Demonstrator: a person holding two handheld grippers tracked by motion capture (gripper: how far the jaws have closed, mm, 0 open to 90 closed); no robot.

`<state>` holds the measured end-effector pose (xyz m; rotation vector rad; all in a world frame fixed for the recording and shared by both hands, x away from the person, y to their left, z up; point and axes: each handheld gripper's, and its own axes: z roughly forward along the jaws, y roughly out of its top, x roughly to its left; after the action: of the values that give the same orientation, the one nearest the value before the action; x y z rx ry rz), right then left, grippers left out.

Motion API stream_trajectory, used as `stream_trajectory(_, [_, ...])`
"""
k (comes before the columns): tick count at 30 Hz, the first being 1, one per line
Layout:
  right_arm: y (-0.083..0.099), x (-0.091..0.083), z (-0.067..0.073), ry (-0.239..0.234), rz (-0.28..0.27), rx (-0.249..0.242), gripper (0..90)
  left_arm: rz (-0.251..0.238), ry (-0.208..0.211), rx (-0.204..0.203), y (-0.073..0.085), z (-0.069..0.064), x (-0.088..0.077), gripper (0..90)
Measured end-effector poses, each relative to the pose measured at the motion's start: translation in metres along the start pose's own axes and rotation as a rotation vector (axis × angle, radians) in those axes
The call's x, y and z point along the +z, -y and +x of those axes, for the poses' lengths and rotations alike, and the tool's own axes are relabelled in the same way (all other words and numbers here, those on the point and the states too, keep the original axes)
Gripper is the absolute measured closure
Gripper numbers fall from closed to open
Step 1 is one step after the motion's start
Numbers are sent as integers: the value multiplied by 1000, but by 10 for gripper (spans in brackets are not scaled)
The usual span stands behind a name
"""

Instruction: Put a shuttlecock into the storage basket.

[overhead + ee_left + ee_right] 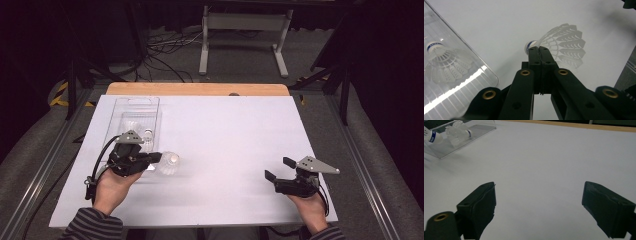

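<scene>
**Left gripper pinches a shuttlecock beside the clear box**

The left gripper (154, 159) sits at the near left of the white table (225, 130), its jaws pressed tight on the edge of a white shuttlecock (170, 163). In the left gripper view the closed jaws clamp the shuttlecock (564, 45) where the feather skirt meets the cork, with the skirt fanning out to the right and the blue-banded cork pointing left. The shuttlecock lies just right of a clear plastic box (136, 117), which stands at the far left of the table and holds more shuttlecocks (137, 129). One of them shows through the box wall in the left gripper view, cork up.

The right gripper (279, 169) rests at the near right, well apart from the box, pointing left. Its jaws stand wide with only bare table between them, as the right gripper view makes plain
</scene>
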<state>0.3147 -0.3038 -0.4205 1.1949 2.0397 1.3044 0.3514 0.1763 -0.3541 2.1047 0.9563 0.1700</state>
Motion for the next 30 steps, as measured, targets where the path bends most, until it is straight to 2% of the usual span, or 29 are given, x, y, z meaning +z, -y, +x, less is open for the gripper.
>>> stream_trajectory(10, [10,2,-6,43,10,6,134,-11,-13,2,-5,5,-8,900])
stream_trajectory(11, [10,1,-7,50,6,15,134,-13,-8,-11,-6,5,-8,900])
stream_trajectory(14, [12,0,-11,64,4,35,134,-17,-17,0,-8,8,-11,900])
stream_trajectory(16, [13,-1,-12,70,7,41,134,-21,-17,-18,-8,9,-12,899])
stream_trajectory(19, [13,-1,-13,79,1,41,134,-29,-22,-21,-9,12,-14,899])
stream_trajectory(30, [14,2,-13,75,14,36,133,-46,-48,-54,-15,24,-22,900])
